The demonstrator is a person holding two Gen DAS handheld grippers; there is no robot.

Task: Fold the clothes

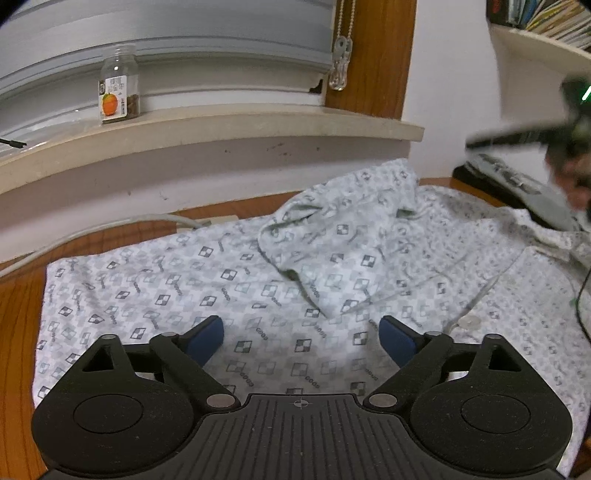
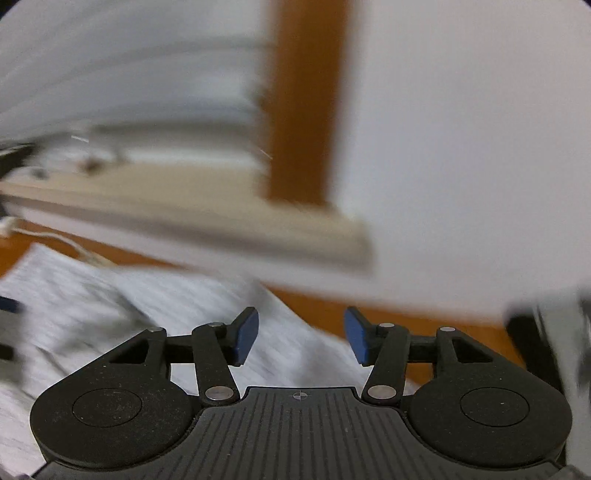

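A white shirt (image 1: pixel 229 280) with a grey checker print lies spread on the wooden table (image 1: pixel 18 314). One sleeve (image 1: pixel 332 236) is folded over onto its middle. A white button (image 1: pixel 470 320) shows on the placket at the right. My left gripper (image 1: pixel 301 341) hovers low over the shirt's near part, open wide, with nothing between its blue pads (image 1: pixel 207 338). My right gripper (image 2: pixel 301 336) is open above the shirt's (image 2: pixel 110 295) far right edge, holding nothing; that view is blurred by motion. In the left wrist view the right gripper (image 1: pixel 535 136) is a dark blur at the upper right.
A window sill (image 1: pixel 221 129) runs along the back with a clear jar (image 1: pixel 119 85) on it. A white cable (image 1: pixel 110 225) lies on the table behind the shirt. Dark and grey items (image 1: pixel 517 181) sit at the table's far right. A shelf of books (image 1: pixel 546 22) hangs above.
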